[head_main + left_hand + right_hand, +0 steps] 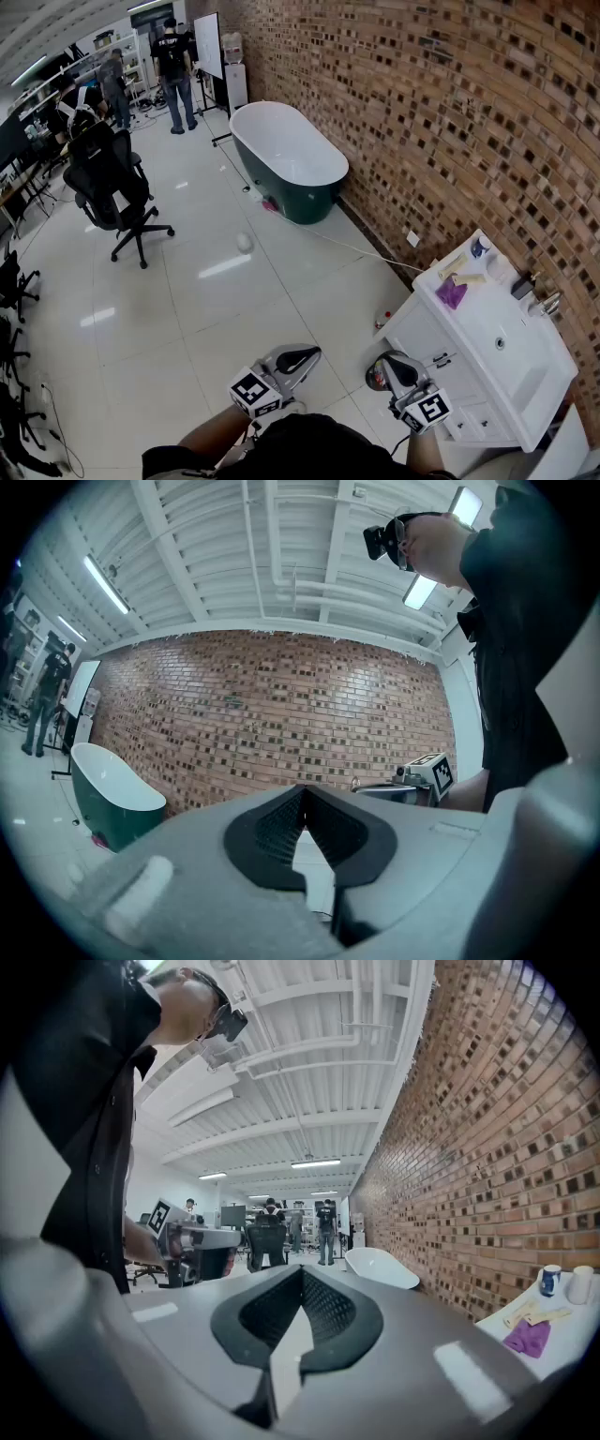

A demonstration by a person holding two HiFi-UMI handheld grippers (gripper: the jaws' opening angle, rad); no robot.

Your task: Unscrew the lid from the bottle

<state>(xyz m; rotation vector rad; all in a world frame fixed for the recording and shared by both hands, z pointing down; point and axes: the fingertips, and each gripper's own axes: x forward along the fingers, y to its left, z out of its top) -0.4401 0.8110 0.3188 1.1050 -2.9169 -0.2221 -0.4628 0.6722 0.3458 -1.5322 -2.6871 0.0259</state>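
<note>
Both grippers are held low in front of the person, above the floor and away from the vanity. My left gripper (302,357) is shut with nothing in it; in its own view the jaws (303,796) meet and point at the brick wall. My right gripper (388,367) is also shut and empty, its closed tip (302,1275) facing down the room. A small blue container (478,247) and a white one (486,240) stand at the far end of the white vanity top (487,323); they also show as the blue container (549,1280) and the white one (581,1284). I cannot tell which is the bottle.
On the vanity lie a purple cloth (451,292) and pale sticks (459,272), with a faucet (548,302) by the wall. A dark green bathtub (286,155) stands along the brick wall. A black office chair (112,183) and standing people (174,66) are further back. A white ball (245,242) lies on the tiled floor.
</note>
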